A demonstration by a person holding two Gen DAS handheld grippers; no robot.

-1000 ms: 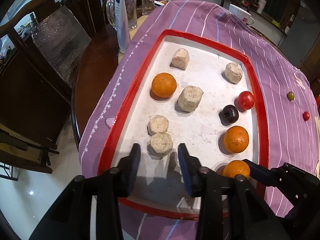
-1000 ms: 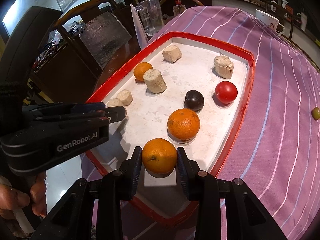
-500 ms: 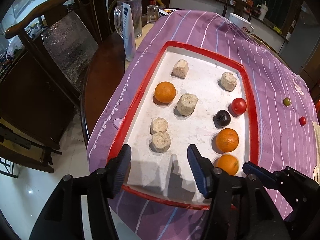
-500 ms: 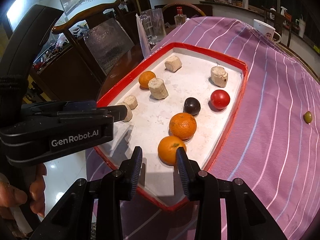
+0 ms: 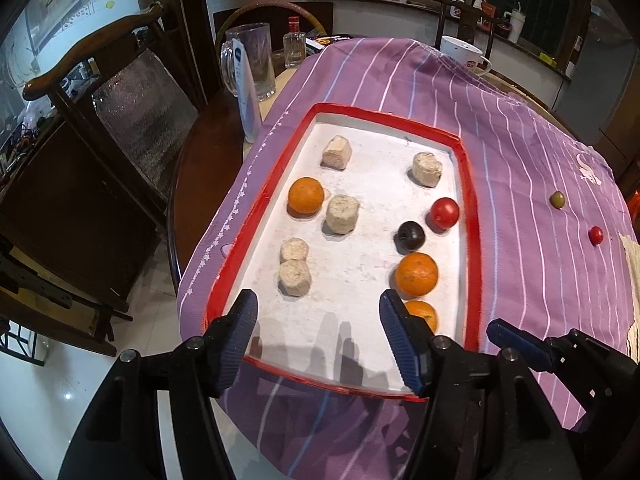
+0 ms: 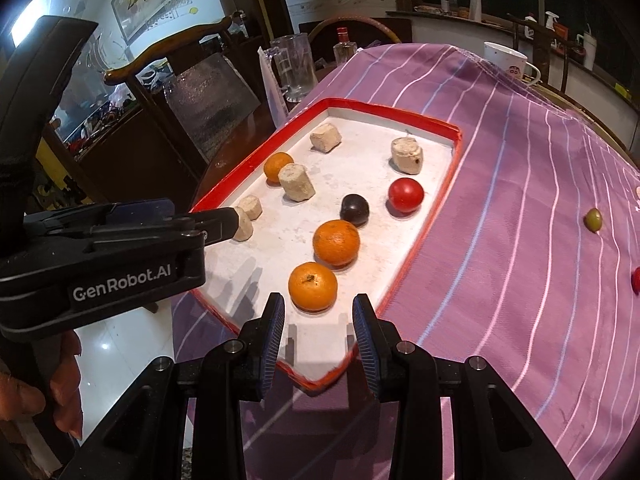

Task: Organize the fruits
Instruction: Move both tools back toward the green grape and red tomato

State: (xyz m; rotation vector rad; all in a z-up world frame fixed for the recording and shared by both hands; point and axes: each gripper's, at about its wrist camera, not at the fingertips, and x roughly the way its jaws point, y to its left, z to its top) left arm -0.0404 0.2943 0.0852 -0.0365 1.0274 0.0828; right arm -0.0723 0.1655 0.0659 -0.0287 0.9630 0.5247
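**Sorting fruit on the red-rimmed tray**

Looking along the left gripper [image 5: 316, 340], its fingers are opening over bare tray [image 5: 360, 336], empty; the beige chunk [image 5: 295, 278] lies just ahead, left of centre.

From the right gripper [image 6: 319, 326], narrow-set fingers hold nothing; the nearest orange [image 6: 313, 286] sits just ahead, centred, free room around it, tray rim to its right.
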